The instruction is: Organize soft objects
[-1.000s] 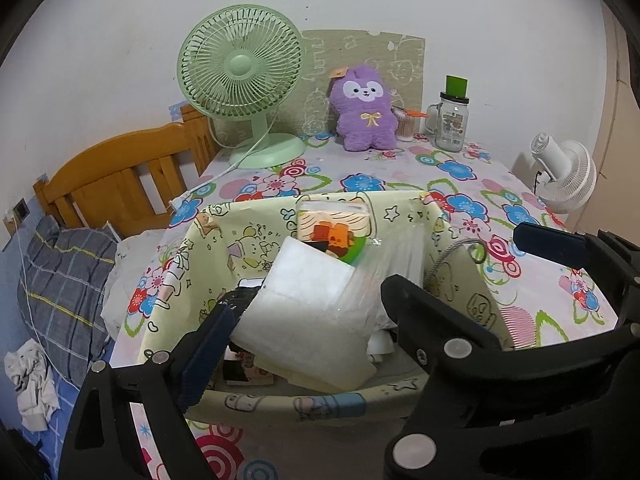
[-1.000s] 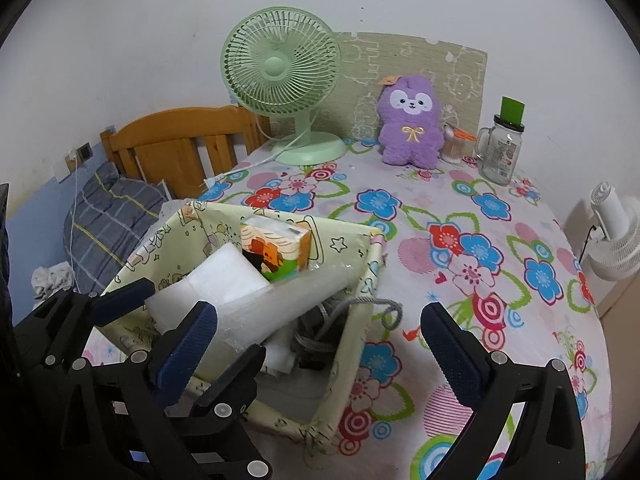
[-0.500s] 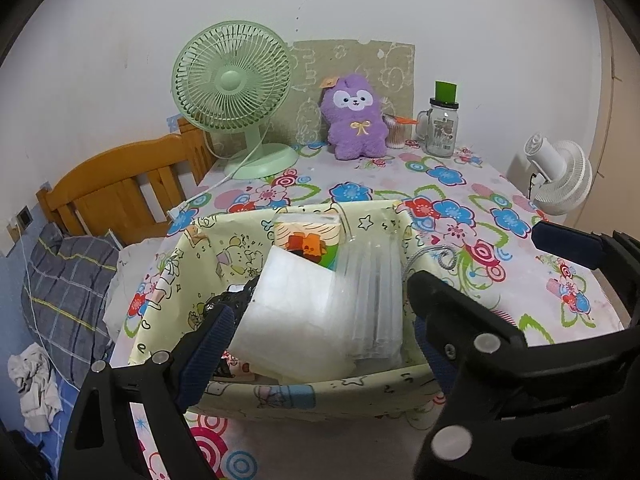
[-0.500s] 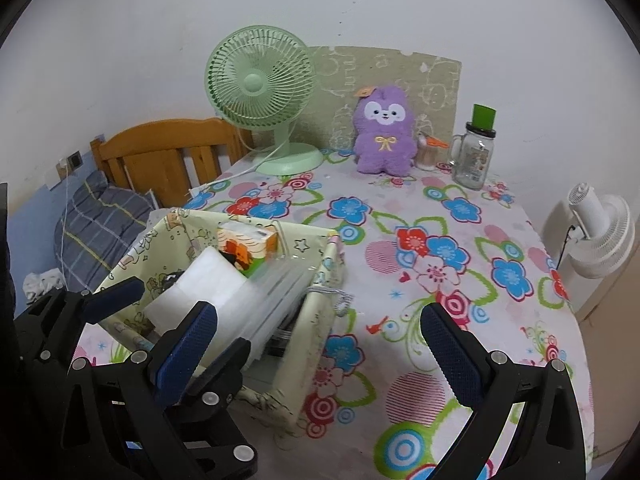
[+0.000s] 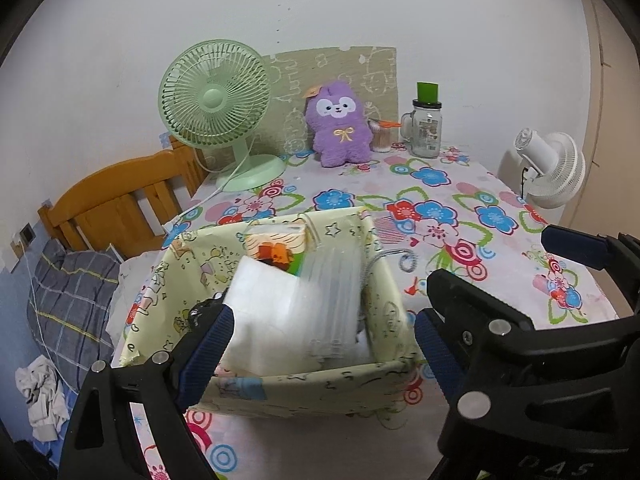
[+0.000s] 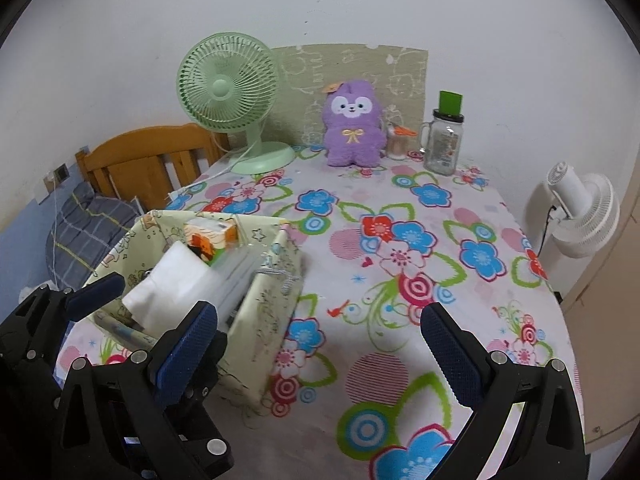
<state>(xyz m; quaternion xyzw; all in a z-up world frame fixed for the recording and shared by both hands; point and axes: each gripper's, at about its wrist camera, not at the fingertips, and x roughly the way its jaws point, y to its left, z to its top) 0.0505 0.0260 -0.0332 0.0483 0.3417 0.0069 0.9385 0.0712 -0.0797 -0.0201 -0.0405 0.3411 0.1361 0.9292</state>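
Note:
A pale yellow fabric basket (image 5: 304, 390) (image 6: 264, 312) stands on the flowered table near its front left. It holds a white plastic-wrapped soft pack (image 5: 280, 316) (image 6: 176, 284) and an orange and green tissue box (image 5: 280, 250) (image 6: 210, 236). A purple plush toy (image 5: 340, 128) (image 6: 352, 124) sits upright at the far edge by the wall. My left gripper (image 5: 320, 344) is open, its fingers either side of the basket's front wall, apart from the pack. My right gripper (image 6: 316, 340) is open and empty above the table, right of the basket.
A green desk fan (image 5: 216, 100) (image 6: 228, 84) stands at the back left. A glass jar with a green lid (image 5: 426, 128) (image 6: 442, 140) stands right of the plush. A white fan (image 5: 552, 168) (image 6: 580, 208) is off the right edge. A wooden bed frame (image 5: 120, 200) lies left.
Both grippers have drawn back and up from the basket. The white pack, earlier between my left fingers, now lies in the basket. More of the table shows in both views.

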